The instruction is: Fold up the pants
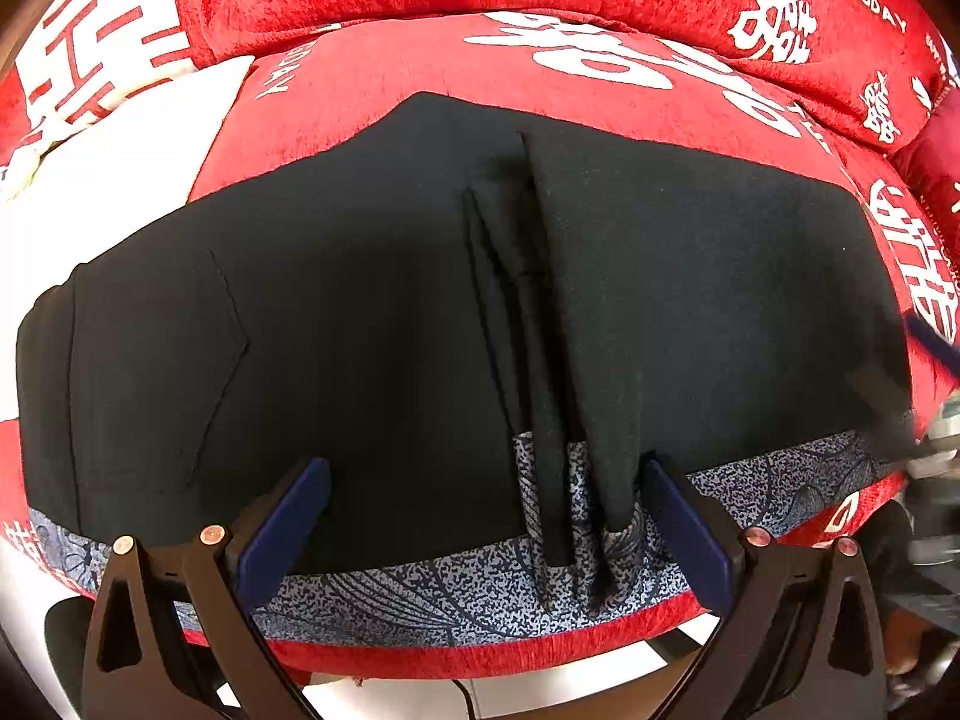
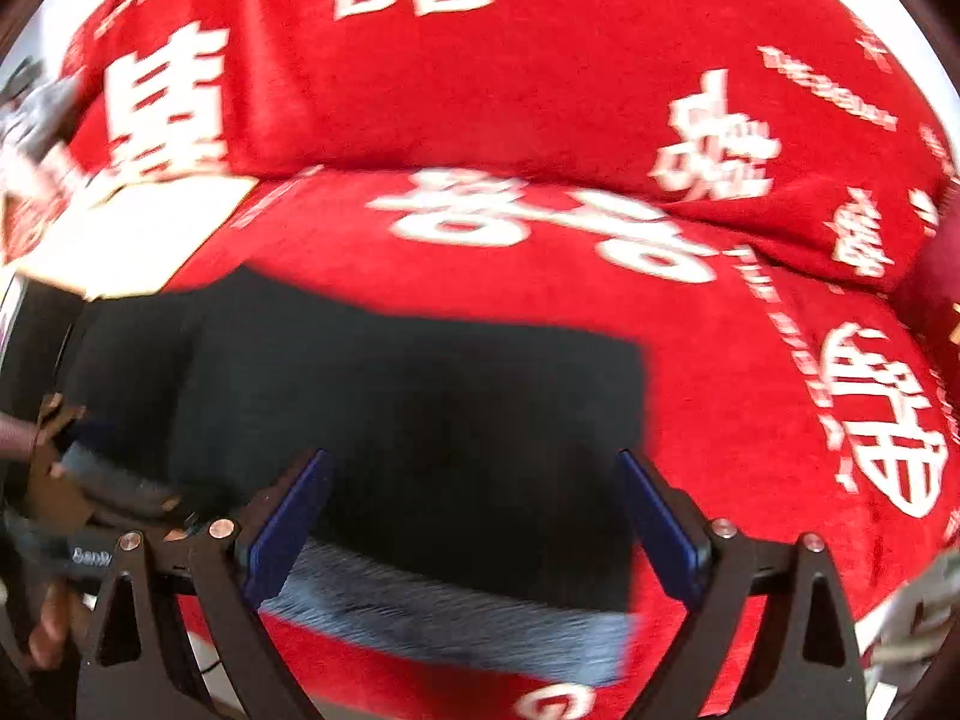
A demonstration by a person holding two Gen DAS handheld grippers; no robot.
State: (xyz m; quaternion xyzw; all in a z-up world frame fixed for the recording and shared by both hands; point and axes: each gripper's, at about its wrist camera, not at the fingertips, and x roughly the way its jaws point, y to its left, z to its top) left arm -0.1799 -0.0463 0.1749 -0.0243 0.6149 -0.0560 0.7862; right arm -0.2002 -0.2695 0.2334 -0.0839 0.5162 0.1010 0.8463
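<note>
Black pants (image 1: 372, 324) lie flat across a red cushioned seat, with a grey-blue patterned lining (image 1: 456, 594) showing along the near edge and a lengthwise fold ridge (image 1: 540, 360) near the middle. My left gripper (image 1: 489, 531) is open and empty, hovering just above the near edge of the pants. In the right wrist view the pants (image 2: 420, 420) appear blurred, with the patterned lining (image 2: 456, 618) at the near edge. My right gripper (image 2: 474, 519) is open and empty above that near edge. The left gripper's body (image 2: 78, 510) shows at the left.
The red cover with white characters (image 1: 600, 54) spans the seat and the back cushions (image 2: 480, 78). A white sheet (image 1: 120, 138) lies on the seat at the far left. White floor (image 1: 600, 684) shows below the seat's front edge.
</note>
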